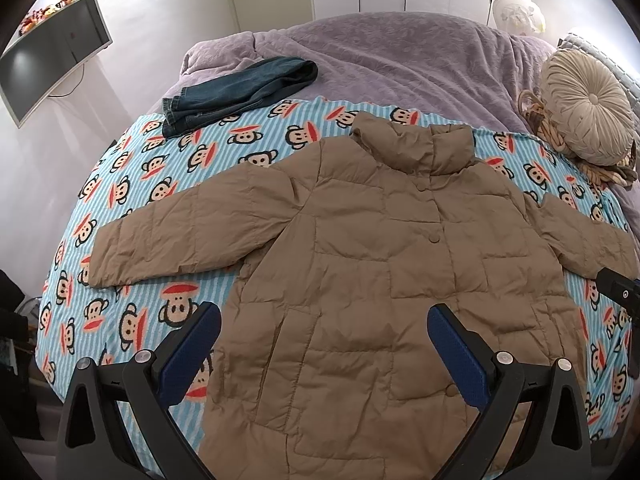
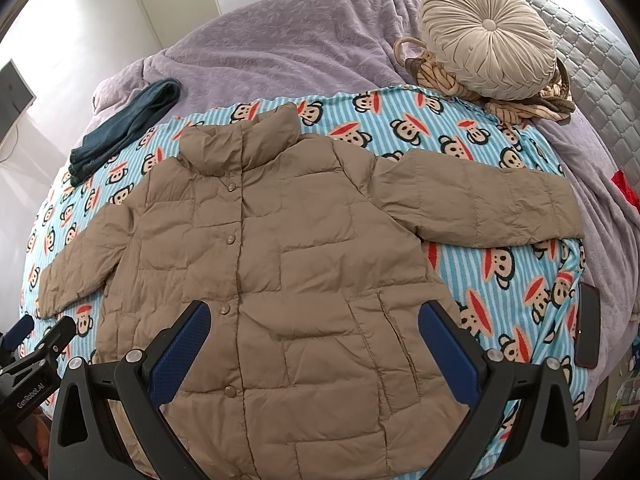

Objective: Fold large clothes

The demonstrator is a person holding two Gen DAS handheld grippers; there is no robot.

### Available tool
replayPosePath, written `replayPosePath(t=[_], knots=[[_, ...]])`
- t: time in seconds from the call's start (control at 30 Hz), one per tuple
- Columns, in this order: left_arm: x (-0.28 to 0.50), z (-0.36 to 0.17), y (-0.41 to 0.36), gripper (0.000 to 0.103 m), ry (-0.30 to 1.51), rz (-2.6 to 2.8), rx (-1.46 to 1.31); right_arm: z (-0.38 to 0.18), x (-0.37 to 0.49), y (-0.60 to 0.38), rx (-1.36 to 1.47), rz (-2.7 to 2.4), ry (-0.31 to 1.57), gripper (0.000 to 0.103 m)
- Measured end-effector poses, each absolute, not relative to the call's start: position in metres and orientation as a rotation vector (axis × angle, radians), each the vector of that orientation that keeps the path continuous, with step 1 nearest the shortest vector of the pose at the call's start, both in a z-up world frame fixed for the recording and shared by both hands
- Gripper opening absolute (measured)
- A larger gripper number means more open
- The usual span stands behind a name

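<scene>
Left tool (image 1: 324, 330) and right tool (image 2: 314, 330) both gape wide, holding nothing, above the hem of the tan jacket (image 1: 360, 260). Jacket lies flat on the bed (image 1: 400, 48), buttoned, sleeves spread. No fold made; all folding remains.

A bed (image 1: 400, 52) with a lilac cover carries a monkey-print blanket (image 1: 168, 184). On the blanket lies a tan puffer jacket (image 1: 360, 280) (front up, sleeves spread); folded jeans (image 1: 236, 88) straddle its far edge, a round cushion (image 2: 486, 40) beyond.
</scene>
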State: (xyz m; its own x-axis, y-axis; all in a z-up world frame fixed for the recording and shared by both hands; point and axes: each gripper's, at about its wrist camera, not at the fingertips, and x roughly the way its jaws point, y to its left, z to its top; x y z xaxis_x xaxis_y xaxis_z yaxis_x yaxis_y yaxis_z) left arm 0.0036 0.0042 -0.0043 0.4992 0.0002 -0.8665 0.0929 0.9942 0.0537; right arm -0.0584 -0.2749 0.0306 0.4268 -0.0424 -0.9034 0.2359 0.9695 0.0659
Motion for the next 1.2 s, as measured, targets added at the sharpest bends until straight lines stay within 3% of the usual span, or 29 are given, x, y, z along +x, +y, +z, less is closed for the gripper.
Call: replayPosePath(t=[1.2], knots=[[0.0029, -0.0026, 0.0029, 0.103, 1.042, -0.051, 0.113, 0.0291, -0.0560, -0.2733, 0.189, -0.177, 1.120, 0.103]])
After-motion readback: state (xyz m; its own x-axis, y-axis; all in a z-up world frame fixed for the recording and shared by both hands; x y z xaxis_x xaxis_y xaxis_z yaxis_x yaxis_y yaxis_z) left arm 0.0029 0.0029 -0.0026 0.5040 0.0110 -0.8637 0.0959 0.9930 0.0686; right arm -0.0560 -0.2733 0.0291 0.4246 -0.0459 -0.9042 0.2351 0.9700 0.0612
